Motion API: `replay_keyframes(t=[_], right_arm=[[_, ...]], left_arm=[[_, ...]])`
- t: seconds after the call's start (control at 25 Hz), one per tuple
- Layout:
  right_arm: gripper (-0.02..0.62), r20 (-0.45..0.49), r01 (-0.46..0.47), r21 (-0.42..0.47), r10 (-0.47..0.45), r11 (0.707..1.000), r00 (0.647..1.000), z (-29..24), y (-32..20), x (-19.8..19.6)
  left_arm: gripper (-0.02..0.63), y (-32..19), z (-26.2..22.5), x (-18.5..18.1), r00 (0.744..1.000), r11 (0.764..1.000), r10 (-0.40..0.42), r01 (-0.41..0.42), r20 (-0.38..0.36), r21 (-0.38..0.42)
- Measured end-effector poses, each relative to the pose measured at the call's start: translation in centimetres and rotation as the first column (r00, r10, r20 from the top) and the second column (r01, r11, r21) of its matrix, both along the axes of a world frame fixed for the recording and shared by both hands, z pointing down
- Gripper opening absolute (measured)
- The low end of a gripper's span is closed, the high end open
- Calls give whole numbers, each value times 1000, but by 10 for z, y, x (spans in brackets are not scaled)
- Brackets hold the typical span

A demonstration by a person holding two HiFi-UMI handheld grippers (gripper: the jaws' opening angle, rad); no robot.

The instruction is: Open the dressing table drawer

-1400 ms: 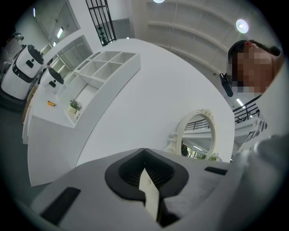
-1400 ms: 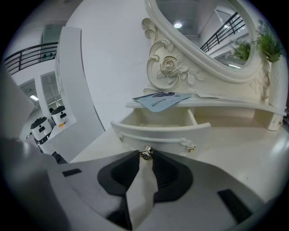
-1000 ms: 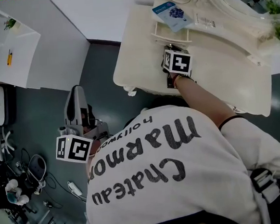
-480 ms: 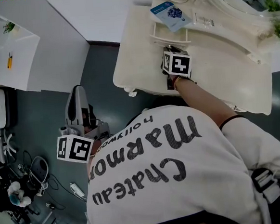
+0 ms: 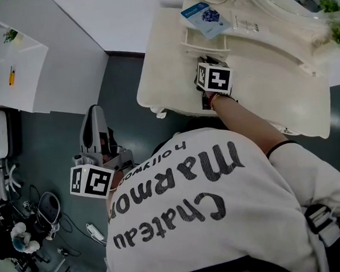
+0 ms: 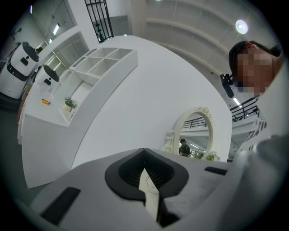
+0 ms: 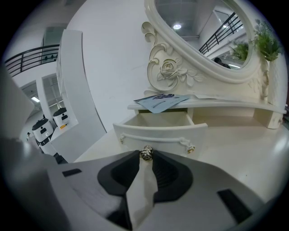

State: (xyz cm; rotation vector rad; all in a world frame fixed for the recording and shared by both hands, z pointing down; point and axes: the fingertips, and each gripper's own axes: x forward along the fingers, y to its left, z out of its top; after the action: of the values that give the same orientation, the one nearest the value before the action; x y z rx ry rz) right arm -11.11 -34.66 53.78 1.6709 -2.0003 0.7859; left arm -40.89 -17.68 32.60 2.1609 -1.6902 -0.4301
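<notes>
Between ribbed pads [image 7: 168, 173] of right tool [image 7: 145, 159], a round, perhaps brass, drawer knob [image 7: 146, 153]

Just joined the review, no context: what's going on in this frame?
A person works two handheld grippers at a cream dressing table. The right gripper is closed on the small metal knob of the little drawer, which is already pulled out and looks empty inside. The left gripper hangs off to the side, away from the table, jaws together with nothing between them.
</notes>
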Motion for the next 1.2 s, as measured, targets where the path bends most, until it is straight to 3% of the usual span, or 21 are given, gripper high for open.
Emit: replay_keyframes(t=[0.96,1.2], right_arm=[[101,9,-12,1,12,1000,1000,1,-1,1],[145,89,51,-39,-47,998,995,1,1,-8]], left_arm=[[21,-6,16,-12,999,999,-6,5,-33,-34],[21,-19,23,3,999,998,39,-41,-38,-53]])
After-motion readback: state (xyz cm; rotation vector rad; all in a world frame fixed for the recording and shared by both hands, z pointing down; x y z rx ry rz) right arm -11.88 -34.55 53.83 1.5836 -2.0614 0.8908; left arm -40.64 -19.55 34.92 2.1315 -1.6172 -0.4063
